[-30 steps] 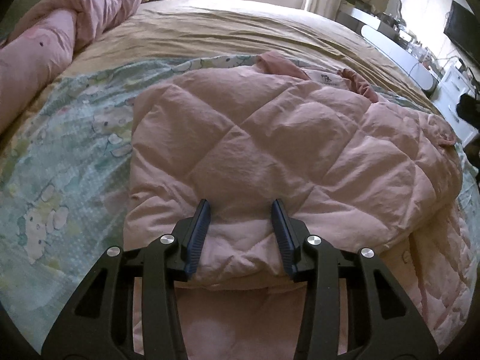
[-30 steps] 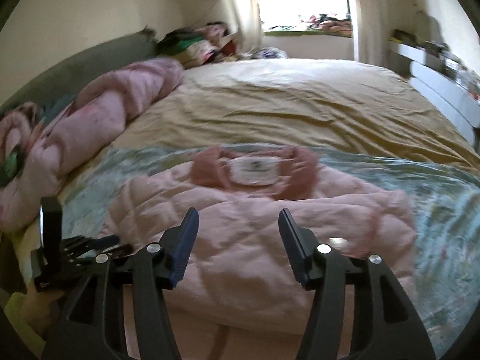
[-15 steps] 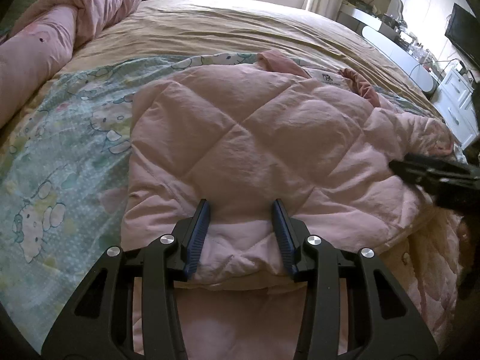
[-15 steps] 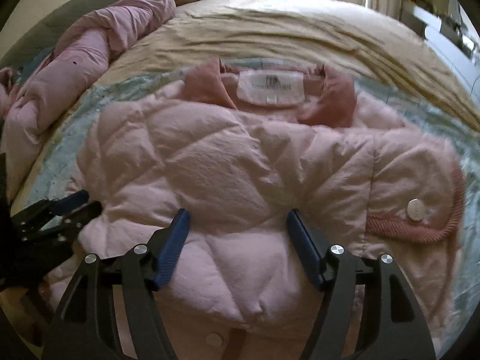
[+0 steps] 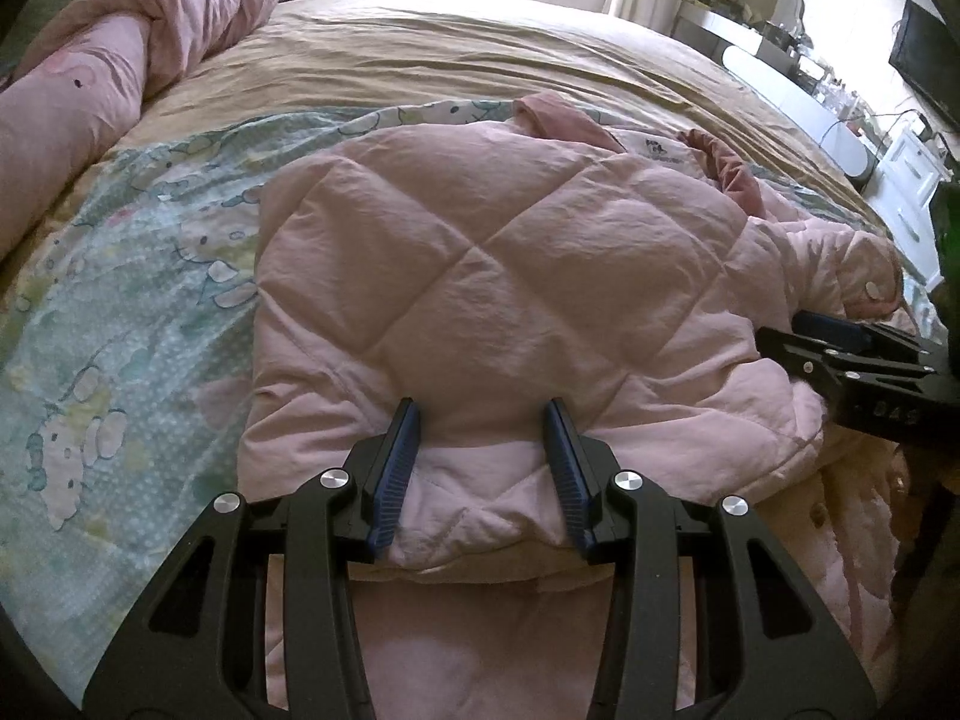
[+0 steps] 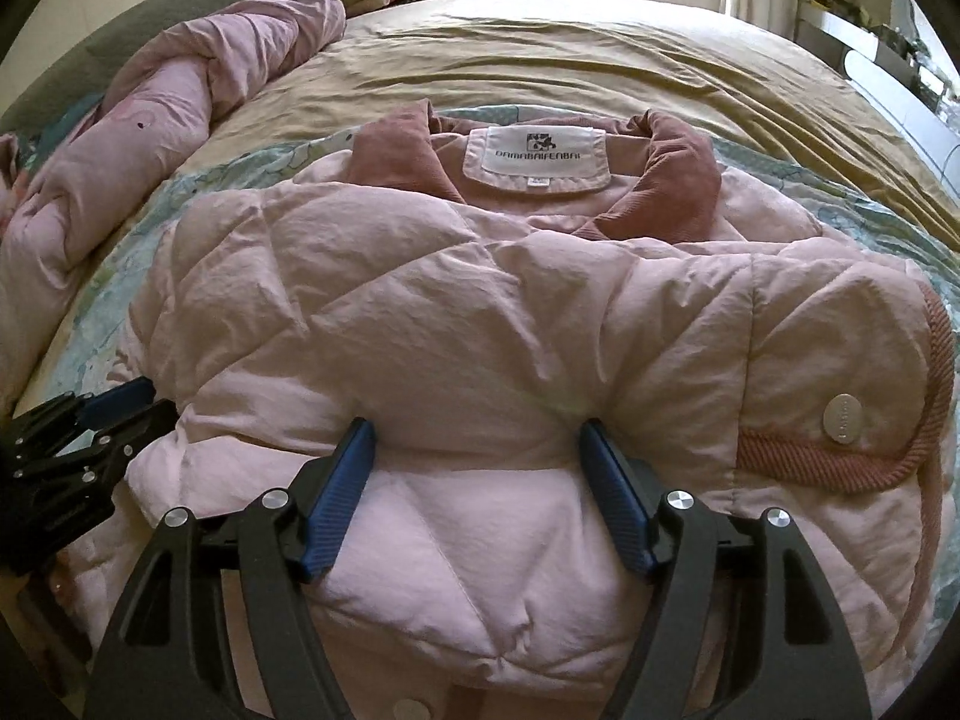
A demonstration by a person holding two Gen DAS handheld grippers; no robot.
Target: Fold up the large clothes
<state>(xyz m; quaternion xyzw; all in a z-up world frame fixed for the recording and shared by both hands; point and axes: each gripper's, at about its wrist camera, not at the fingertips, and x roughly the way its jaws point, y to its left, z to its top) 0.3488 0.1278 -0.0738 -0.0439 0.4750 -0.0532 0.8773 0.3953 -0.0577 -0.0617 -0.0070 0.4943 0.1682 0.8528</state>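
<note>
A pale pink quilted puffer jacket (image 6: 480, 312) lies on a bed, partly folded, with its padded panels stitched in a diamond pattern. Its darker rose corduroy collar (image 6: 678, 174) sits at the far end, open around a white sewn-in label (image 6: 537, 159) printed with dark lettering. On the right, a sleeve is folded across the body, ending in a ribbed rose cuff (image 6: 936, 372) with 1 round silver snap (image 6: 843, 417). The near hem is doubled up into a thick, puffy fold, and another snap (image 6: 411, 708) shows at the near edge.
</note>
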